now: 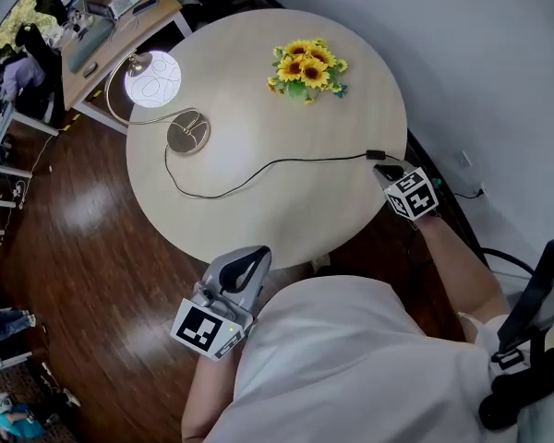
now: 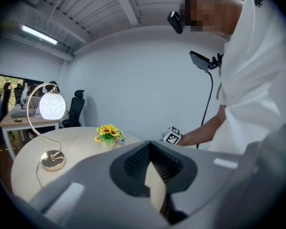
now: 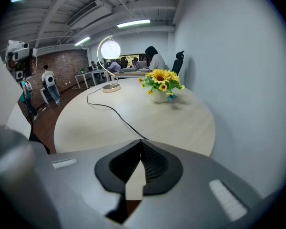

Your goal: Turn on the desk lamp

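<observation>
Dark wood flooring is seen beneath a round pale table [image 1: 258, 81], backed by a grey wall. At the table's far left edge the desk lamp [image 1: 154, 79] is stood, its globe lit. A pot of sunflowers [image 1: 307, 67] is set toward the table's far side. A black cord [image 1: 258, 169] is laid across the table to a switch [image 1: 376, 155] at its right edge, where the right gripper [image 1: 388, 169] is held, jaws closed together. The left gripper [image 1: 251, 258] is held off the table's near edge, jaws pressed together on nothing

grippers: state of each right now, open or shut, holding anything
Left gripper: shut, empty.
Right gripper: shut, tips at the cord switch; whether it grips it cannot be told.
</observation>
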`<state>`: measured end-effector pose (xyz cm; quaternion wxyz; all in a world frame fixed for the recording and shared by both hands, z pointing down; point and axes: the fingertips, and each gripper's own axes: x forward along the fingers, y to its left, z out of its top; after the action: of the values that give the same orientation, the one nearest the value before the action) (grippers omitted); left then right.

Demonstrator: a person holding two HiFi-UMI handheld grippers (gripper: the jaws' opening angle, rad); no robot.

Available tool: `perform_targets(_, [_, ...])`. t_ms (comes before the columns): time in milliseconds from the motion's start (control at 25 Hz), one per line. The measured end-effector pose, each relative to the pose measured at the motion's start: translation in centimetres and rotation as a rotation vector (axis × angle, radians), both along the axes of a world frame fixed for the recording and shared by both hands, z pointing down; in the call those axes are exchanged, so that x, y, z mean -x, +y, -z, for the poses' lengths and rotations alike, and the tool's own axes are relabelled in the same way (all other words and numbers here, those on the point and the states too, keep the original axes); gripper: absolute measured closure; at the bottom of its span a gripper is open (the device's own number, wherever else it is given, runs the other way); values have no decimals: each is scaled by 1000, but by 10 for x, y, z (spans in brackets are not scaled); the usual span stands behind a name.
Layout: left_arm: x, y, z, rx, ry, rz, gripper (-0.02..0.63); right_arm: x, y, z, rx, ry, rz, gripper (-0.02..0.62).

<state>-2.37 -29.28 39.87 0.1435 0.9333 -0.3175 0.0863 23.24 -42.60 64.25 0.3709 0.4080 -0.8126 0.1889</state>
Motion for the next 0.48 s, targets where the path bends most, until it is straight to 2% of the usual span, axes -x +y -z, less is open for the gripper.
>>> perform_targets(200, [21, 40, 7, -26, 18, -35, 589, 33, 51, 36, -69, -52, -20, 592])
perform_targets(480, [65, 113, 11, -51, 36, -84, 589, 84, 147, 79, -151, -102, -51, 592])
